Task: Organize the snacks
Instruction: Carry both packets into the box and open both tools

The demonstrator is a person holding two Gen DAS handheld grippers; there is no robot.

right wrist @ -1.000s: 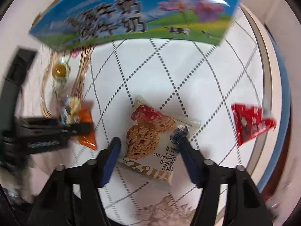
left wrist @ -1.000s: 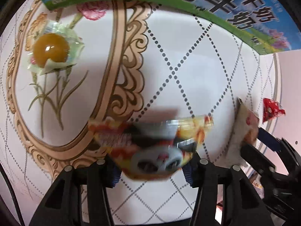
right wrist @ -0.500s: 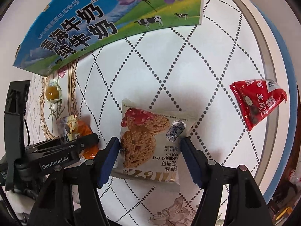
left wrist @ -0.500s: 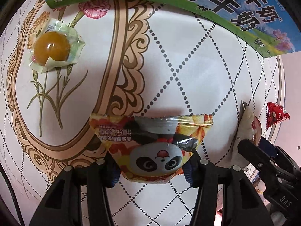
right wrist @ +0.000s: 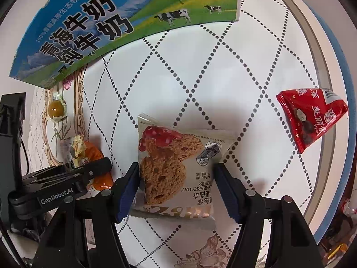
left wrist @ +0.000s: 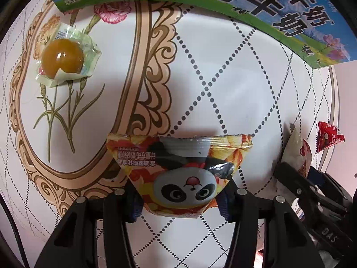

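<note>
A panda-print snack packet (left wrist: pixel 178 156) lies on the patterned tablecloth, and my left gripper (left wrist: pixel 179 198) is shut on its lower part, the sides creased inward. In the right wrist view a cranberry oat cookie packet (right wrist: pixel 169 147) sits between the blue pads of my right gripper (right wrist: pixel 177 176). Those jaws are closing, and both pads touch the packet's sides. The same view shows the left gripper's fingers (right wrist: pixel 89 174) at the left, over the orange packet (right wrist: pixel 89 154). The cookie packet (left wrist: pixel 294 154) shows edge-on at the right of the left wrist view.
A blue and green milk carton box (right wrist: pixel 111 22) stands at the back. A wrapped amber jelly (left wrist: pixel 64 60) lies at the back left. A red triangular packet (right wrist: pixel 312 120) lies by the round table's rim (right wrist: pixel 323 67) on the right.
The left jaws have drawn in on the panda packet, which now looks narrower and creased. The right gripper sank and rolled a little, and its pads have come in against the cookie packet.
</note>
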